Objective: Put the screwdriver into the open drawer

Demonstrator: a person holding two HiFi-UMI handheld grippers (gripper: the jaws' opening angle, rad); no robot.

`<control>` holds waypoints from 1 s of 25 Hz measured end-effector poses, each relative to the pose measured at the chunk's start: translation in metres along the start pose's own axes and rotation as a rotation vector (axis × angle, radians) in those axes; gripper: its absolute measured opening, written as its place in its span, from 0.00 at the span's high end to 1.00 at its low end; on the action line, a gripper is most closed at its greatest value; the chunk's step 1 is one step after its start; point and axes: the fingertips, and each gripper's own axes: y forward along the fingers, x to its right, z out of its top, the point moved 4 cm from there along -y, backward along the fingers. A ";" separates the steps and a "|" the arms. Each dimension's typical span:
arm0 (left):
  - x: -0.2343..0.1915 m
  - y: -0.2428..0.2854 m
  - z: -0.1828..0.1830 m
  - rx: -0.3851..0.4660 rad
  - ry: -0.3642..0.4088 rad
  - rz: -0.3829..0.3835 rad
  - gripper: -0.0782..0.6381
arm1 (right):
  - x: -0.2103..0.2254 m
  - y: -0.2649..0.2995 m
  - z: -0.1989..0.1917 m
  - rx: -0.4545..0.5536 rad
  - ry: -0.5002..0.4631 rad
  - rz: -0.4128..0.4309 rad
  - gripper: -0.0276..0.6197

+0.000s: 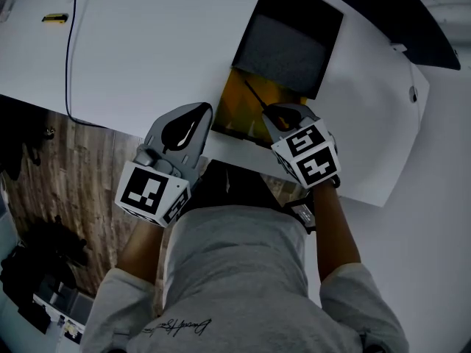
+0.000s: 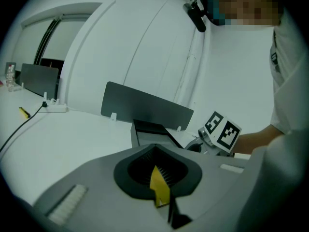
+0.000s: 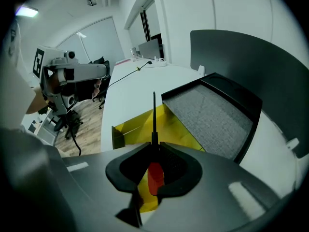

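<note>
The screwdriver (image 3: 154, 117) has a red handle and a thin black shaft. My right gripper (image 3: 155, 167) is shut on the handle, and the shaft sticks out ahead over the open yellow drawer (image 3: 179, 128). In the head view the right gripper (image 1: 277, 116) hangs over the drawer's near right corner, with the screwdriver (image 1: 255, 94) slanting across the yellow drawer (image 1: 234, 107). My left gripper (image 1: 193, 120) hovers just left of the drawer at the table's near edge. In the left gripper view its jaws stand a narrow gap apart around nothing, and yellow shows through the left gripper (image 2: 160, 180).
The drawer slides out of a black unit with a grey felt top (image 1: 288, 44). A black cable (image 1: 69, 57) and a small yellow item (image 1: 54, 18) lie far left on the white table (image 1: 147, 57). A dark divider panel (image 2: 145, 105) stands behind. Wood floor (image 1: 73, 168) lies below the edge.
</note>
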 end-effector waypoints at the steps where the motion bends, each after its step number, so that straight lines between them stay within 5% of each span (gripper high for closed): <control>1: -0.001 0.000 -0.001 -0.001 -0.001 0.001 0.89 | 0.000 0.002 0.000 -0.008 -0.002 0.000 0.84; 25: -0.023 0.003 -0.015 -0.009 -0.047 0.021 0.89 | 0.004 0.048 -0.015 -0.230 -0.126 -0.022 0.84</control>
